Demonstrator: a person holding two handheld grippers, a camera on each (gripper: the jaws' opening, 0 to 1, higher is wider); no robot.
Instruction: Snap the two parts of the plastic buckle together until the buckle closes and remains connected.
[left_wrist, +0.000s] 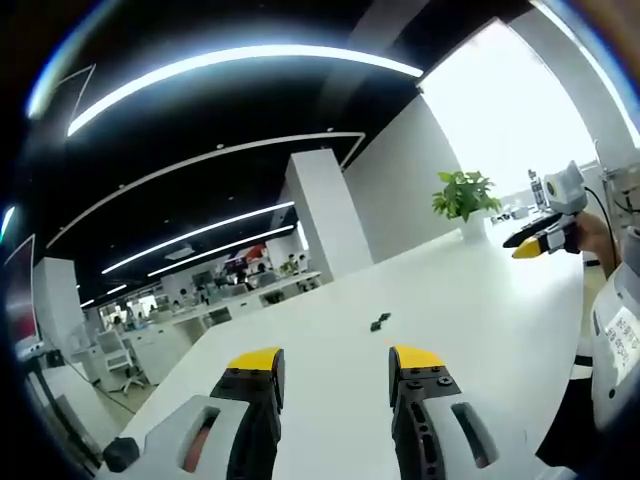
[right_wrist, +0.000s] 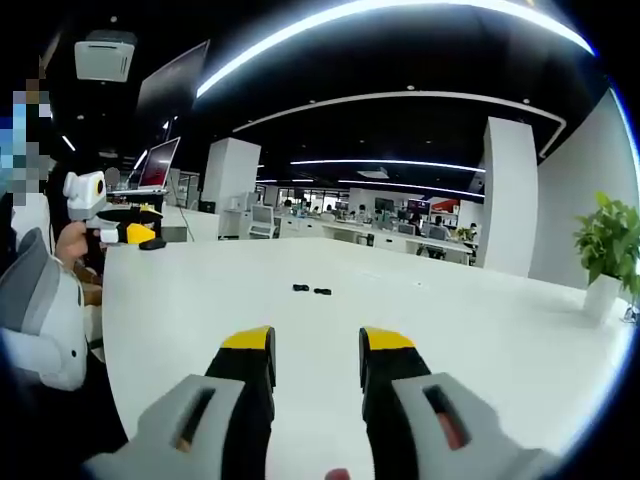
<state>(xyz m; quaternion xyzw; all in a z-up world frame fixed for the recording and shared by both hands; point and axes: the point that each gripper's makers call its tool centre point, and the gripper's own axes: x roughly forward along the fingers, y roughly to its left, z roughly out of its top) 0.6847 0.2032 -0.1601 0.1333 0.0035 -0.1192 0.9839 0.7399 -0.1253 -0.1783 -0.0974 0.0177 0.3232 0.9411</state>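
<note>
Two small black buckle parts lie on the white table. In the right gripper view they sit apart, one (right_wrist: 300, 288) left of the other (right_wrist: 322, 292). In the left gripper view they read as one small dark cluster (left_wrist: 380, 322). My left gripper (left_wrist: 335, 365) is open, its yellow-tipped jaws spread well short of the buckle, and it also appears far left in the right gripper view (right_wrist: 135, 234). My right gripper (right_wrist: 312, 345) is open with nothing between its jaws; in the left gripper view it hangs at far right (left_wrist: 535, 242).
A potted plant (left_wrist: 464, 196) in a white pot stands at the table's far corner, seen too in the right gripper view (right_wrist: 610, 245). A person's sleeve (right_wrist: 40, 310) is at the left. Office desks and monitors lie beyond the white table (right_wrist: 450, 330).
</note>
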